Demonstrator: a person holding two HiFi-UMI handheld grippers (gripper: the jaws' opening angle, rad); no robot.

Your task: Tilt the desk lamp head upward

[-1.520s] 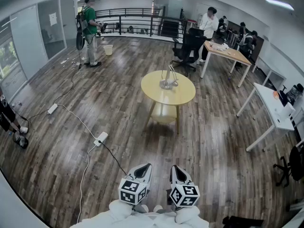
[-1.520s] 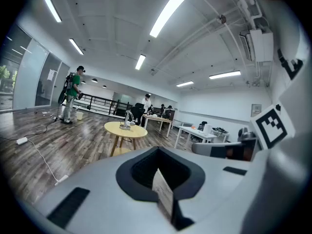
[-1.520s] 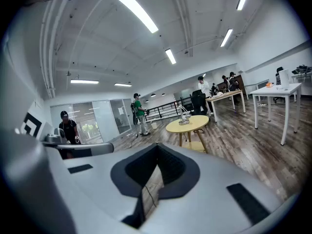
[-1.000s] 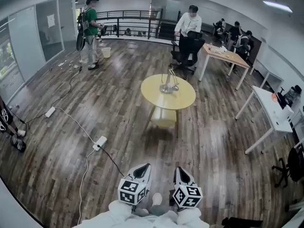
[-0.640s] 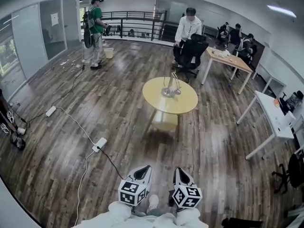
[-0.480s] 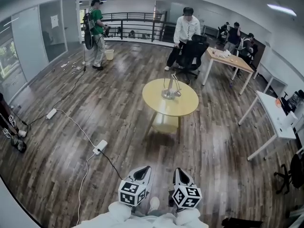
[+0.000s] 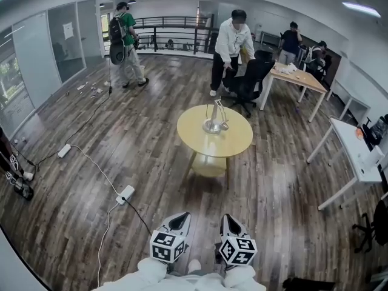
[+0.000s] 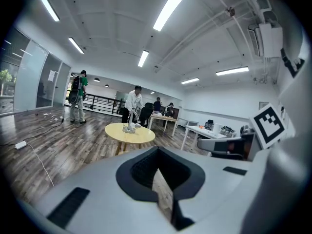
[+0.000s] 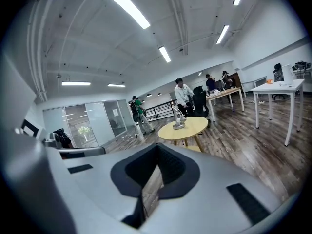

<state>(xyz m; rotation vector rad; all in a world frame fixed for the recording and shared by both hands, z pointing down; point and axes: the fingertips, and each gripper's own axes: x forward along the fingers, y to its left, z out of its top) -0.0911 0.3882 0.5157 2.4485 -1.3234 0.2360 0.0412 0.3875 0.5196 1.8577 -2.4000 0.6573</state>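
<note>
On the round yellow table (image 7: 235,142) stands the desk lamp (image 7: 213,124), untouched.

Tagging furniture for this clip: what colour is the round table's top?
Pale yellow. The table shows best in the head view.

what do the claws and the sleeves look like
Both the left claw and right claw are light grey shells with black-lined pointed jaws. Each carries a white cube printed with black square markers. The sleeves are white.
</note>
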